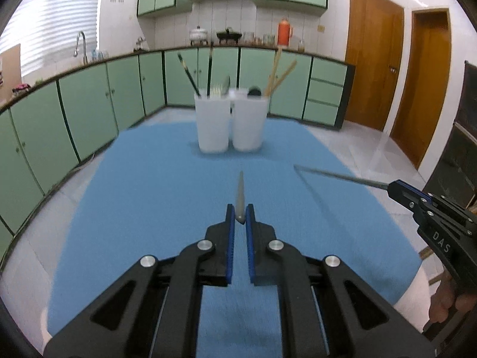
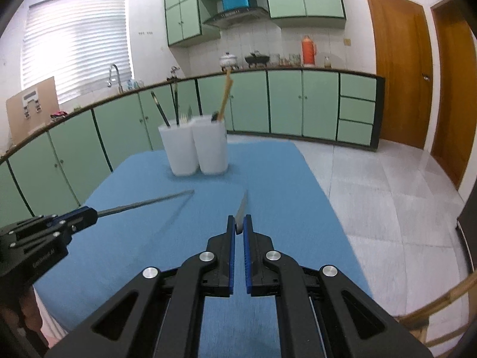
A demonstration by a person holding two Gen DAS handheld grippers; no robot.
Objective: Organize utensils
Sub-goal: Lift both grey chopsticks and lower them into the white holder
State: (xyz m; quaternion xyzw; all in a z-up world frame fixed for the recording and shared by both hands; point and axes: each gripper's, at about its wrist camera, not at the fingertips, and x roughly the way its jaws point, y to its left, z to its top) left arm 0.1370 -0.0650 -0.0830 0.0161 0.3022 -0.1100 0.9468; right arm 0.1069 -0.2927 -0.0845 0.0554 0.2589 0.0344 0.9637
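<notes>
Two white holder cups [image 1: 231, 120] stand side by side at the far end of the blue mat [image 1: 167, 197], with dark chopsticks in the left one and wooden utensils in the right one; they also show in the right wrist view [image 2: 196, 149]. My left gripper [image 1: 240, 216] is shut on a slim grey metal utensil [image 1: 240, 197] that points toward the cups, above the mat. My right gripper [image 2: 239, 226] is shut on another slim metal utensil [image 2: 242, 207]. Each gripper shows in the other's view: the right gripper [image 1: 396, 189] with its utensil [image 1: 340, 176], the left gripper [image 2: 86, 213] with its utensil [image 2: 146, 201].
The blue mat [image 2: 283, 197] covers a white table. Green kitchen cabinets [image 1: 89, 104] run behind, with a sink tap [image 1: 80, 44] at left and wooden doors [image 1: 372, 68] at right. A bamboo chair [image 2: 432, 313] stands at the near right.
</notes>
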